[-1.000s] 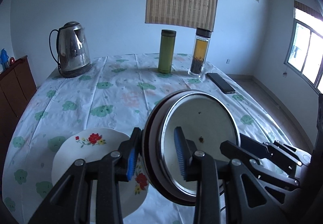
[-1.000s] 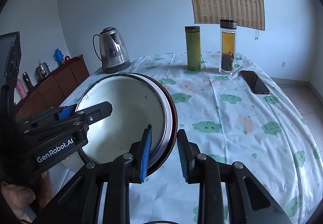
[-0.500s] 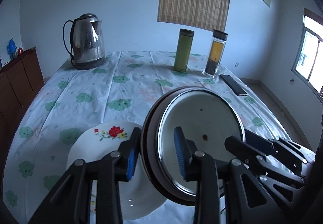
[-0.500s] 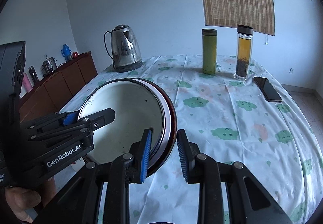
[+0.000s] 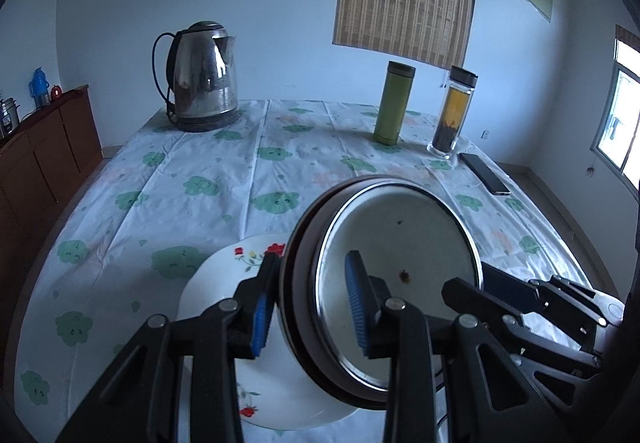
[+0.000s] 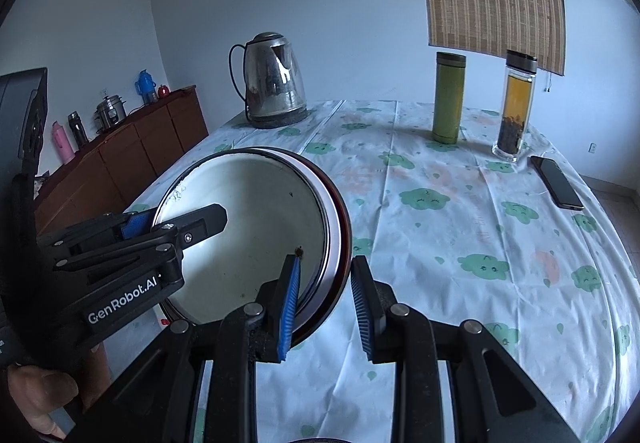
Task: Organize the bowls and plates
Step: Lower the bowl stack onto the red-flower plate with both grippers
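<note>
The left tool is clamped on the near rim of a nested pair of bowls, one pad inside and one outside; the right tool is pinched on the opposite rim in the same way. The bowls, a white enamel one seated in a dark red one, are held tilted on edge above the bench, over the right part of a flowered plate that lies flat on the cloth.

The bowls are judged stiff, smooth and fairly light; enamel is likely to chip if knocked, and the inner bowl could slide within the outer one. A hold on the rim with both layers between the pads is judged the soundest, as is now had. The plate is probably ceramic and brittle, so a gentle lowering would be called for.

At the far end of the bench a kettle, a green flask and a glass tea bottle stand, with a phone lying just beside the bottle. All are well apart from the bowls, and nothing is seen between the bowls and the plate.
</note>
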The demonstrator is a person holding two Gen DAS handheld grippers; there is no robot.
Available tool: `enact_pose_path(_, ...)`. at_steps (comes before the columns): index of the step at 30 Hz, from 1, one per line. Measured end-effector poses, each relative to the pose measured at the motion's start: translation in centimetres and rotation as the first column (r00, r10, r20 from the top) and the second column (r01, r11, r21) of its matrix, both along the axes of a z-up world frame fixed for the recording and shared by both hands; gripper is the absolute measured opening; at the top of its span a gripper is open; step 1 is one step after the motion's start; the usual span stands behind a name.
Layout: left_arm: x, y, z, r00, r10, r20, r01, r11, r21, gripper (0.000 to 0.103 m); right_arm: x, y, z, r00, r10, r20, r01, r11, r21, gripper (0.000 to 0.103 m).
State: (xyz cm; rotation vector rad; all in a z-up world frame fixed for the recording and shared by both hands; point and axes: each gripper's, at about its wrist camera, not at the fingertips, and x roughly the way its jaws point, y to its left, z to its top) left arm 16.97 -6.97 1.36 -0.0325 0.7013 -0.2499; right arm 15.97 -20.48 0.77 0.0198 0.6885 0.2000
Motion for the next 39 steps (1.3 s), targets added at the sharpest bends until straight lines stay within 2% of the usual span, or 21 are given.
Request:
enact_pose_path(18,1.3,3.5,-2.7,0.991,0.075,-0.111,-0.073,0.997,0.018,0.031,2.0,3.2,-2.1,0.99,0.086,-0.113,-0.083,0.996,0.031,0.029)
enact_pose_path(22,1.9,3.9,-3.4,0.986,0.076,-0.151,-0.077,0.997,0.001,0.031,2.6,3.4,-2.5,0.986,0.095,-0.138,-0.091,0.995,0.034,0.029)
enact_pose_path(27,2.4,4.0,-3.9,0.982,0.081,-0.17,-0.082,0.997,0.004,0.031,3.1,3.5,-2.3,0.985,0.1,-0.141,-0.097,0.995,0.034,0.029)
enact_pose_path(32,3.0,4.4,-4.6,0.98,0.074,-0.186,-0.081,0.996,-0.03,0.031,4.0,3.6,-2.4,0.985,0.105,-0.138,-0.102,0.994,0.025,0.03)
enact_pose_path(36,2.9,3.8,-4.5,0.983,0.053,-0.176,-0.059,0.998,-0.029,0.042,4.5,3.5,-3.0,0.985,0.097,-0.14,-0.094,0.995,0.023,0.03)
enact_pose_path(39,2.8,3.6,-4.5,0.984,0.051,-0.171,-0.055,0.998,-0.021,0.043,4.5,3.4,-3.0,0.985,0.099,-0.139,-0.096,0.995,0.03,0.03)
